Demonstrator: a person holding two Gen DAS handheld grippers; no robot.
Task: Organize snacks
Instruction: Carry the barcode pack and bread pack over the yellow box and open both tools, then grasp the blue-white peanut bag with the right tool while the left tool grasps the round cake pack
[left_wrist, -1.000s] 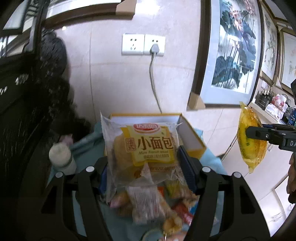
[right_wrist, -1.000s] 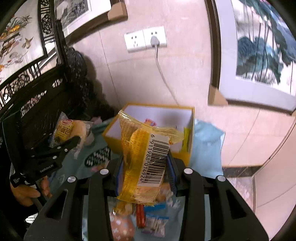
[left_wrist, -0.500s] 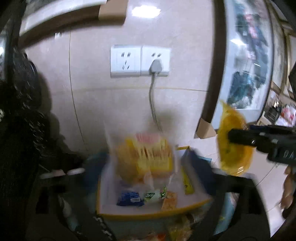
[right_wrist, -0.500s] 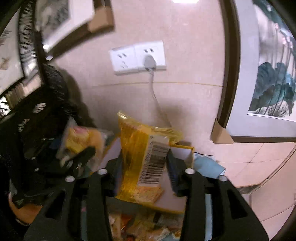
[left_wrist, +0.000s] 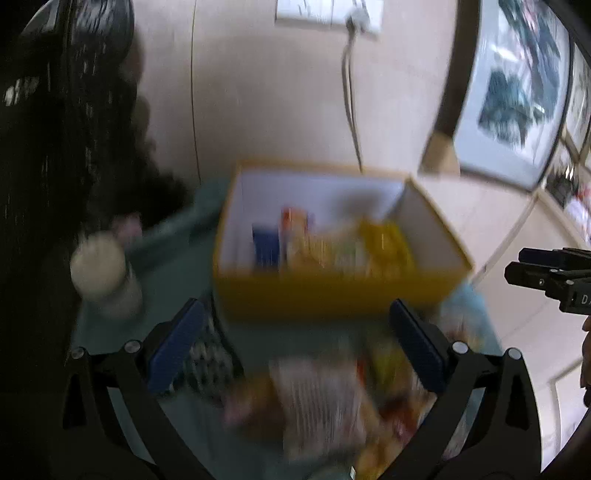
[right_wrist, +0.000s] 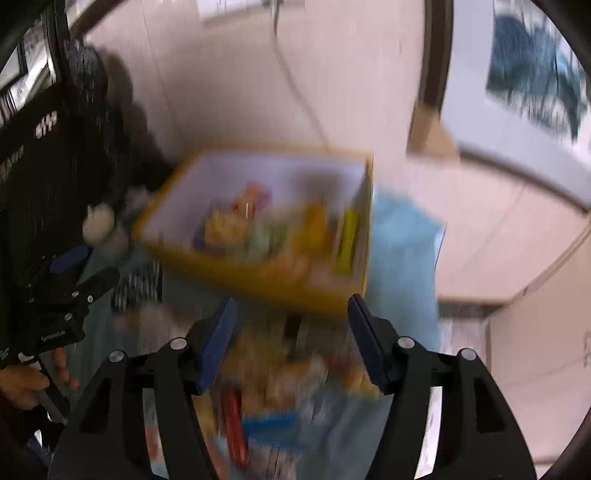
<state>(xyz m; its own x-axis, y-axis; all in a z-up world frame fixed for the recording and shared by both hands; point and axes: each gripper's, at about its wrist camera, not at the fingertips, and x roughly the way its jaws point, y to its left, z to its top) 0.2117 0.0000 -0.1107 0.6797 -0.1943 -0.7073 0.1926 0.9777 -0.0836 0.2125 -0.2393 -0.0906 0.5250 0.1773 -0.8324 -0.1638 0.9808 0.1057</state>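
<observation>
Left wrist view, blurred by motion: the left gripper (left_wrist: 295, 343) is spread wide and grasps nothing, its blue-padded fingers (left_wrist: 173, 350) framing a loose heap of plastic-wrapped snack packets (left_wrist: 325, 402) on the teal-covered surface (left_wrist: 173, 258); just past the fingertips stands a yellow cardboard box with a white inside (left_wrist: 332, 291), and several snacks (left_wrist: 332, 247) lie in it, among them a blue packet and yellow ones; a white-capped bottle (left_wrist: 107, 277) stands left of the box; a black-and-white patterned object (left_wrist: 207, 358) lies beside the left finger; the right gripper (left_wrist: 550, 277) shows at the right edge, too little of it visible to tell its state; a grey cable (left_wrist: 349, 96) hangs down the beige tiled wall (left_wrist: 266, 110) behind the box.

Right wrist view, also blurred: the right gripper (right_wrist: 291, 343) is released and empty, fingers apart over the packet heap (right_wrist: 280, 373); the yellow box (right_wrist: 266, 280) sits ahead, holding snacks (right_wrist: 266, 229); the left gripper (right_wrist: 77, 277), held in a hand (right_wrist: 33, 373), is at the left edge, fingers parted.
</observation>
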